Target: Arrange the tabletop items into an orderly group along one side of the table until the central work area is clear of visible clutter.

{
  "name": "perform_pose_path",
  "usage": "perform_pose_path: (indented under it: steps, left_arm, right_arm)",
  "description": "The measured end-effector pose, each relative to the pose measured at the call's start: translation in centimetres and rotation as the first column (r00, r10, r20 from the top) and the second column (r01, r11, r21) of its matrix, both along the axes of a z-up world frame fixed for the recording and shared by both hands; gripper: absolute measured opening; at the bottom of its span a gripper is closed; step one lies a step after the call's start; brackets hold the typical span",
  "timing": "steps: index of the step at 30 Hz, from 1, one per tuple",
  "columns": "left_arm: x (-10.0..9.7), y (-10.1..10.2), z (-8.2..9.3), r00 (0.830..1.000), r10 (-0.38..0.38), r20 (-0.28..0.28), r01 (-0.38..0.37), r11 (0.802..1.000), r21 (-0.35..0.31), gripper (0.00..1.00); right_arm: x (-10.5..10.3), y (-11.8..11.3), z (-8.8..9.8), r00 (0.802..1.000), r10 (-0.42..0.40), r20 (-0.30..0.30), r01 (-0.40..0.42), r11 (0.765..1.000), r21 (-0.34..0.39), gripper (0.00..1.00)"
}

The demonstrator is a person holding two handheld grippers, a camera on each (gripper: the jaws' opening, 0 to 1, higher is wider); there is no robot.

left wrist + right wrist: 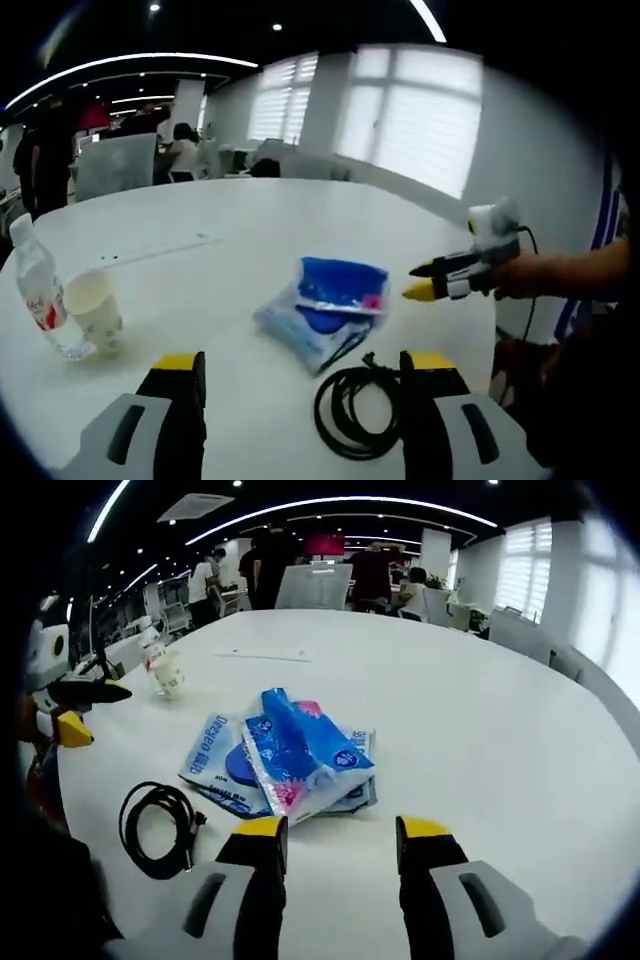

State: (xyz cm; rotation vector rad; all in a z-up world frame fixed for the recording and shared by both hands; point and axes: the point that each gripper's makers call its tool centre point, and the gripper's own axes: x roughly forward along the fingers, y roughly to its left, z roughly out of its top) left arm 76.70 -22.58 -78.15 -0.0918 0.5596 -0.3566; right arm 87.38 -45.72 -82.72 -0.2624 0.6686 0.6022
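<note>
The large white round surface (280,215) carries a small cluster of things. In the left gripper view, the left claw (302,392) rises from the bottom with its yellow-tipped jaws spread wide and nothing between them. Just beyond it lie two blue and white plastic tissue packs (325,312), one stacked partly on the other, and a coiled black cable (352,412) rests beside them, touching the inner side of the right-hand jaw. Off to the left stand a clear plastic water bottle with a red label (40,295) and a pale paper cup (95,312), close together near the surface's edge. The right claw (418,280) enters from the right, held in a person's hand (520,275), hovering above the surface near the packs; its tips sit slightly apart and grip nothing.

In the right gripper view, the right claw (335,845) is spread and empty, with the tissue packs (290,755) directly ahead of its jaws and the cable (160,828) to the left
</note>
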Motion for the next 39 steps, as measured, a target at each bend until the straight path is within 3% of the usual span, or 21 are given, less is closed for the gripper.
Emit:
perform_pose_path:
  steps: [14,29,39]
  left_arm:
    - [1.5,-1.8,-3.0,0.997,0.014,-0.076,-0.016,1.000,-0.022,0.62]
    - [4.6,-3.8,-6.2,0.984,0.024,-0.175,-0.042,0.994,-0.098,0.48]
    - [5.0,-4.2,-7.9,0.968,0.039,-0.247,-0.061,0.995,-0.084,0.37]
  right_arm:
    - [3.1,-0.2,-1.8,1.000,0.000,-0.017,0.001,1.000,0.028,0.27]
    - [4.1,0.3,-3.4,0.998,0.006,-0.065,-0.001,0.997,0.083,0.18]
    - [4.1,0.6,-4.1,0.996,0.010,-0.090,0.001,0.992,0.126,0.11]
